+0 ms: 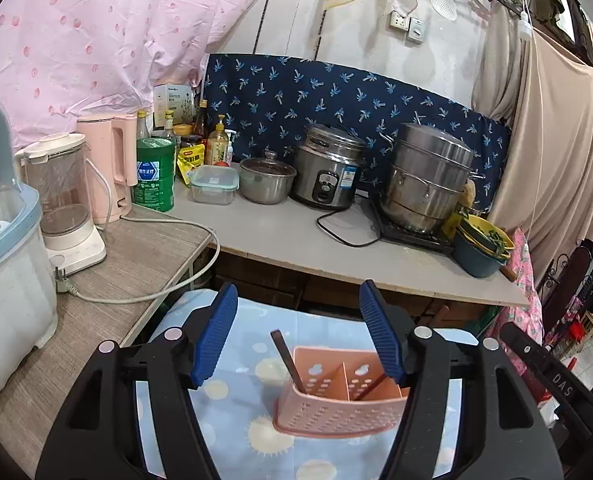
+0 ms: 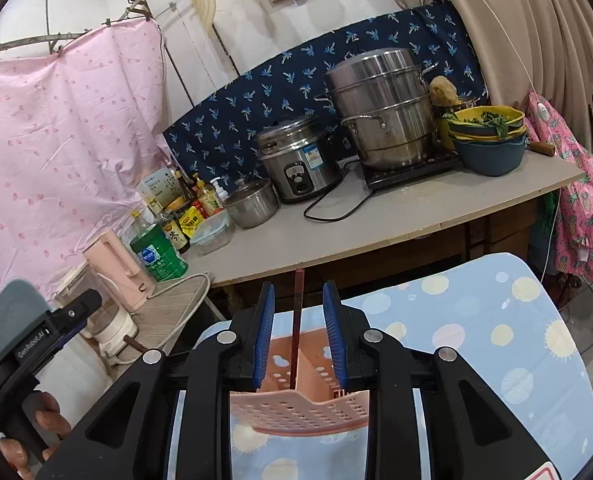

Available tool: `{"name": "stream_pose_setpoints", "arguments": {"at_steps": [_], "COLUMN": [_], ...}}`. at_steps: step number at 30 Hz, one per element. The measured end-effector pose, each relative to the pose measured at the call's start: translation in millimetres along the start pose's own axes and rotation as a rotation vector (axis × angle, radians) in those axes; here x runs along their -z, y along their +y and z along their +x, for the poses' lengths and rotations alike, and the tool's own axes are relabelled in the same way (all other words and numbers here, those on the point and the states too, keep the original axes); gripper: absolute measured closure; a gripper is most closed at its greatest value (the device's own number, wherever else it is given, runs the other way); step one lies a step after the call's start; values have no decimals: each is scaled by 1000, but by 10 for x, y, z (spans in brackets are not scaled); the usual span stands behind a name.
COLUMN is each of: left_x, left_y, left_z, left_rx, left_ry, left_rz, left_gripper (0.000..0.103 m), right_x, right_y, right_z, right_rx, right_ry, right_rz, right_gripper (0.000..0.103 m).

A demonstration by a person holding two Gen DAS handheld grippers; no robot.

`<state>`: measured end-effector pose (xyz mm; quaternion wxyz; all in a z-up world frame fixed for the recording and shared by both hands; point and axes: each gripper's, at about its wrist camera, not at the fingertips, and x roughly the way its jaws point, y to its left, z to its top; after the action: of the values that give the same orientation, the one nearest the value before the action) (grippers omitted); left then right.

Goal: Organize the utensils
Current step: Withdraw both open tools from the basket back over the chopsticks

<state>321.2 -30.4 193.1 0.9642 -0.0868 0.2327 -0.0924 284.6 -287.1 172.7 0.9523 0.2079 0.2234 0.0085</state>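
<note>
A pink perforated utensil caddy (image 1: 342,404) with two compartments stands on a blue dotted cloth (image 1: 232,412). A dark brown utensil (image 1: 286,356) leans in its left compartment; a thin dark stick (image 1: 370,386) lies in the right one. My left gripper (image 1: 296,336) is open and empty, above and just behind the caddy. In the right wrist view the caddy (image 2: 300,408) sits right under my right gripper (image 2: 298,332). Its jaws stand apart on either side of an upright dark red chopstick (image 2: 297,320) and do not touch it.
Behind the cloth runs a grey counter (image 1: 296,236) with a rice cooker (image 1: 328,172), a steel steamer pot (image 1: 428,176), a small lidded pot (image 1: 266,178), bottles, a green tin (image 1: 154,174) and stacked bowls (image 1: 482,248). A blender (image 1: 62,196) and white bin (image 1: 8,272) stand left.
</note>
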Motion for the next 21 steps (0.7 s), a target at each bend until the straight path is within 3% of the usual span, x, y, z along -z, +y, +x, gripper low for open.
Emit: {"name": "stream_pose_setpoints", "arguments": {"at_steps": [6, 21], "left_x": [198, 1137], "left_y": [11, 135], "left_z": [-313, -854], "left_rx": [5, -31], "left_ry": [23, 183], "left_rz": [27, 80], "left_gripper": [30, 30], "right_x": [171, 1193], "right_y": [32, -39], "right_z": [-369, -1125], "right_rx": [-15, 45], "right_ry": [7, 104], "right_rz": [-2, -62], "right_gripper": [67, 65]}}
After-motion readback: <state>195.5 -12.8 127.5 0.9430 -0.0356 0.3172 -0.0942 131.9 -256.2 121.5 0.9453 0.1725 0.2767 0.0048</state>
